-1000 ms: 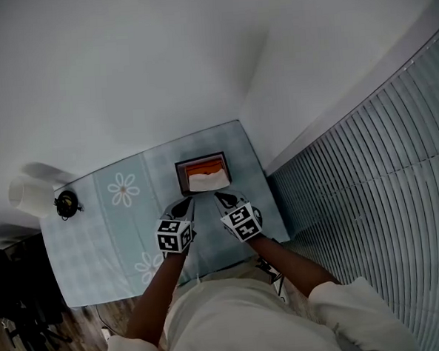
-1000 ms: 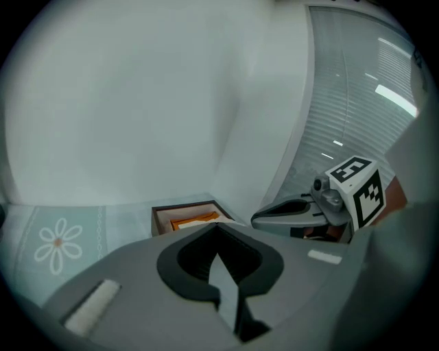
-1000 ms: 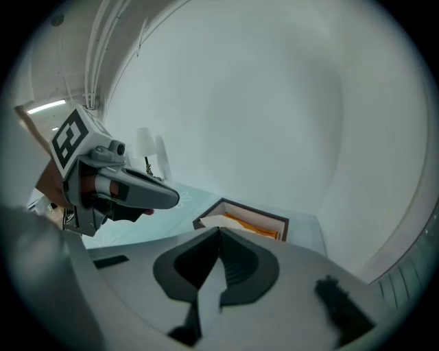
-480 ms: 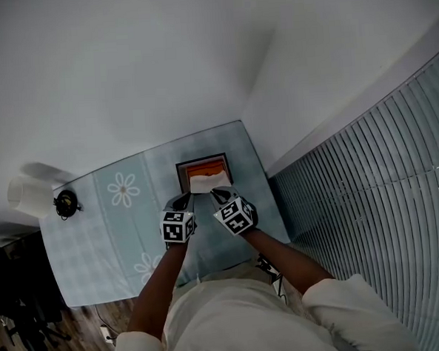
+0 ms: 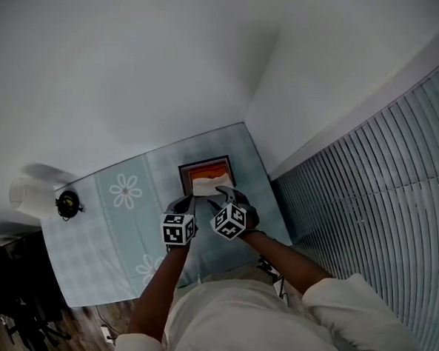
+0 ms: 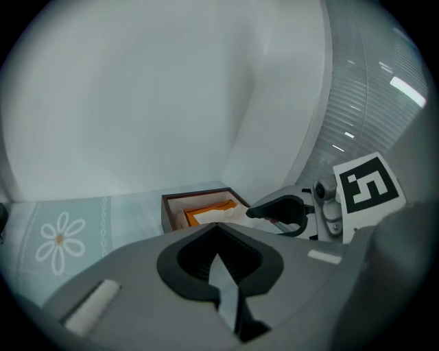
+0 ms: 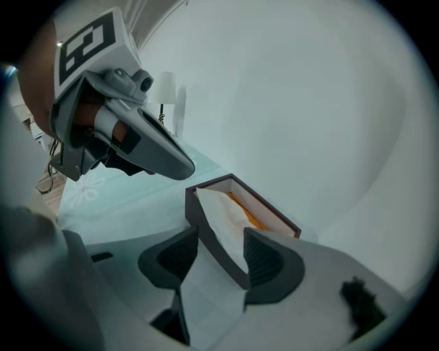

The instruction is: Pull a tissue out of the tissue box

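A dark-brown open tissue box [image 5: 184, 175] with an orange lining sits on the table near the wall, and a white tissue [image 5: 206, 185] sticks out of it. My right gripper [image 5: 226, 194] hangs over the box's near end. Its jaws are opening, and the box's near wall [image 7: 218, 245] and the tissue [image 7: 221, 207] lie between them without touching the pads. My left gripper [image 5: 184, 204] hovers just left of the box, shut with nothing in it. The left gripper view shows the box [image 6: 173, 207] beyond its closed fingertips [image 6: 218, 227], with the right gripper [image 6: 276, 208] beside it.
A pale blue checked cloth with daisy prints [image 5: 123, 190] covers the table [image 5: 105, 245]. A small black object [image 5: 67, 205] and a white cylinder [image 5: 28, 196] stand at the table's left end. A white wall runs behind the box and slatted blinds [image 5: 369, 199] rise at the right.
The right gripper has rolled, sunk toward the box and opened its jaws, which were shut before. The left gripper has come slightly closer to the box.
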A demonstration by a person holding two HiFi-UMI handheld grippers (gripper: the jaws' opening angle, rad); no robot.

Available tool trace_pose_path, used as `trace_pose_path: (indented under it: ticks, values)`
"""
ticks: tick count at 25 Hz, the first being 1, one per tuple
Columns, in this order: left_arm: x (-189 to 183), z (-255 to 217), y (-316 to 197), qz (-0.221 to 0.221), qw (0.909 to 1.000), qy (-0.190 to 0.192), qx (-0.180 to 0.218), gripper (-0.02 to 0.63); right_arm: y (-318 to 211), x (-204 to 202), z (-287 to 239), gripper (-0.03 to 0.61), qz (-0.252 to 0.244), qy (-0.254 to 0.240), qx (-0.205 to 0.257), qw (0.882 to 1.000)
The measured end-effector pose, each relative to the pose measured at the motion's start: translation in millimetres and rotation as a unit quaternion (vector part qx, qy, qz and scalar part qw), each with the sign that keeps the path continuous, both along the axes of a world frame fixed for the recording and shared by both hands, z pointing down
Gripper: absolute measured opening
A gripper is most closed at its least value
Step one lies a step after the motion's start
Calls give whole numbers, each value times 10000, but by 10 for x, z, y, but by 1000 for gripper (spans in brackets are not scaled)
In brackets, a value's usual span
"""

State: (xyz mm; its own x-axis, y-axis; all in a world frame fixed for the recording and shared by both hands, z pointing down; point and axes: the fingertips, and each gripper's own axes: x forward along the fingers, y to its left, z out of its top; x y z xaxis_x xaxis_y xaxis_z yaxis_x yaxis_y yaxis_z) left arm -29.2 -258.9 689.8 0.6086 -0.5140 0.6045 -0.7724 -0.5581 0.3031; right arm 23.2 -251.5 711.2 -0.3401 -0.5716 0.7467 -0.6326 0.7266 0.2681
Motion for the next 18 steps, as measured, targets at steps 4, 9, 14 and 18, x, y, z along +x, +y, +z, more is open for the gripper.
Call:
trace_pose_path:
  ticks: [4,9,14,18]
  values:
    - [-7,-14,18,-19,10000,47,-60,8,-56,26,76,196,87,224,-26,9997]
    - [-1,2,22,-37,9999,99,-75,7,-105,77,157,195,247,267,-86,9993]
    - [1,-4,36,-91,9998,151,-120,8,-126,126,162,15,363,273,-84,9989]
    - [-26,-11,46,-111,9997,169,-130,8,-122,111,109,14,501,43,-181,9986]
